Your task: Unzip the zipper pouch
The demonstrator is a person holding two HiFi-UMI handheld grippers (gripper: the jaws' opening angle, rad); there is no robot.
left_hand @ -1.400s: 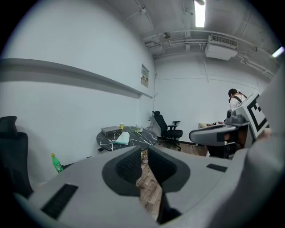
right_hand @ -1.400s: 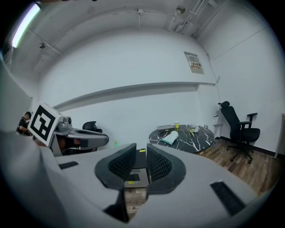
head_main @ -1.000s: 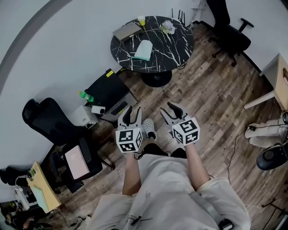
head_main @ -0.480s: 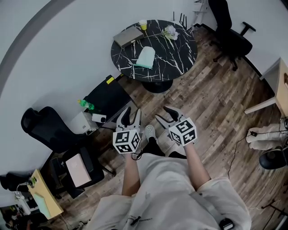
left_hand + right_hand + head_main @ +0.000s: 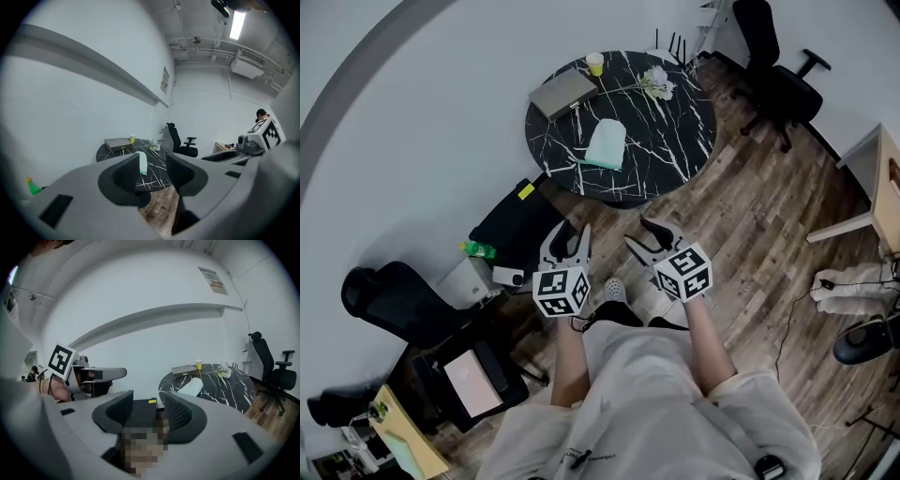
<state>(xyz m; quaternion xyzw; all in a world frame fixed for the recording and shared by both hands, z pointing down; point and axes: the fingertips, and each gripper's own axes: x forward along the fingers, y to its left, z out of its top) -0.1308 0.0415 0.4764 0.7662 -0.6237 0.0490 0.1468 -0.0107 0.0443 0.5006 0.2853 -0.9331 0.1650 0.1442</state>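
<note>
The pale mint zipper pouch (image 5: 606, 145) lies on the round black marble table (image 5: 675, 141), far ahead of both grippers. I hold my left gripper (image 5: 569, 239) and right gripper (image 5: 645, 239) side by side over the wooden floor, well short of the table. Both are open with nothing between the jaws. In the left gripper view the pouch (image 5: 142, 163) shows just past the jaw gap of the left gripper (image 5: 153, 171). In the right gripper view the pouch (image 5: 192, 386) lies to the right, beyond the right gripper (image 5: 149, 411).
On the table are a grey flat box (image 5: 563, 92), a yellow cup (image 5: 594, 63) and a small flower bunch (image 5: 656, 82). A black office chair (image 5: 778, 66) stands past the table. A black case (image 5: 520, 220) and a green bottle (image 5: 478, 250) lie on the floor at the left.
The table and pouch have slid down the head view, closer to the grippers. Both grippers stay raised side by side, jaws a little wider.
</note>
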